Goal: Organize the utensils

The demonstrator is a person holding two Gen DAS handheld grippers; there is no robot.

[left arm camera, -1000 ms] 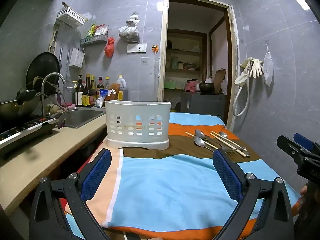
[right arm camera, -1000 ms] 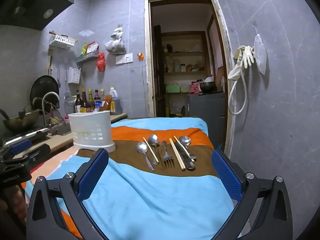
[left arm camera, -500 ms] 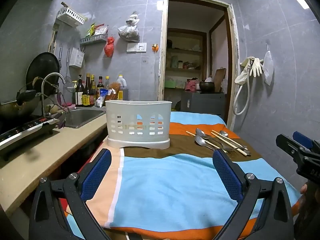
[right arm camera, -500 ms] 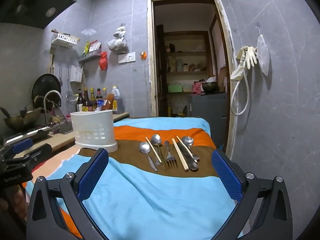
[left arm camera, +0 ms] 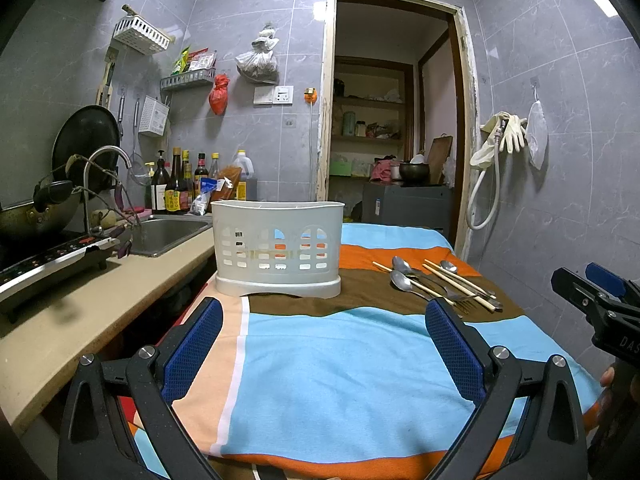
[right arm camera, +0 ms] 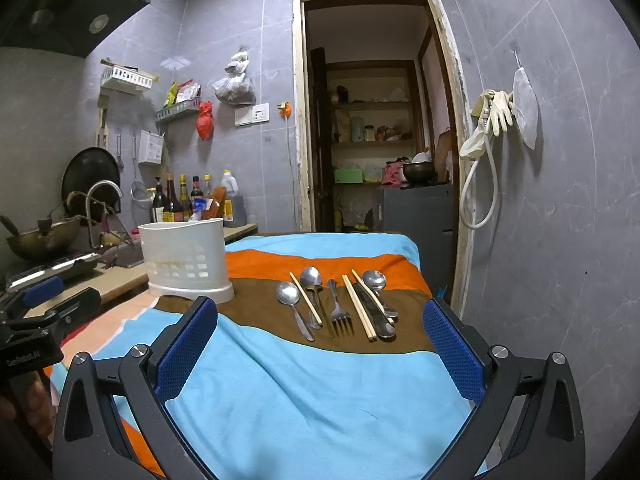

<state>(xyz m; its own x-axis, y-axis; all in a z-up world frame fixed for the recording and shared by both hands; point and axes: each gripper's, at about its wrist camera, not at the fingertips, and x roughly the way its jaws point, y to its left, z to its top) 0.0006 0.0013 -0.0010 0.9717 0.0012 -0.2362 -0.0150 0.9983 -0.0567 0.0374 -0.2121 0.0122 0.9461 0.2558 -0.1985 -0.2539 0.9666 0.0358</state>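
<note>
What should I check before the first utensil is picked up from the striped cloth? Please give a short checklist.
1. Right gripper open, holding nothing: ok.
2. Left gripper open, holding nothing: ok.
3. White slotted plastic utensil holder upright on the striped cloth: ok.
4. Holder inside free: cannot tell, the rim hides it.
5. Metal fork lying alone, easy to grasp: ok.
6. Wooden chopsticks apart from the metal spoons: not ok, some overlap.

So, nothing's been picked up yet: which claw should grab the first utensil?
Probably the right claw: the cutlery row, fork included, lies directly ahead between its open fingers. The left claw faces the white caddy, with the utensils off to its right.
</note>
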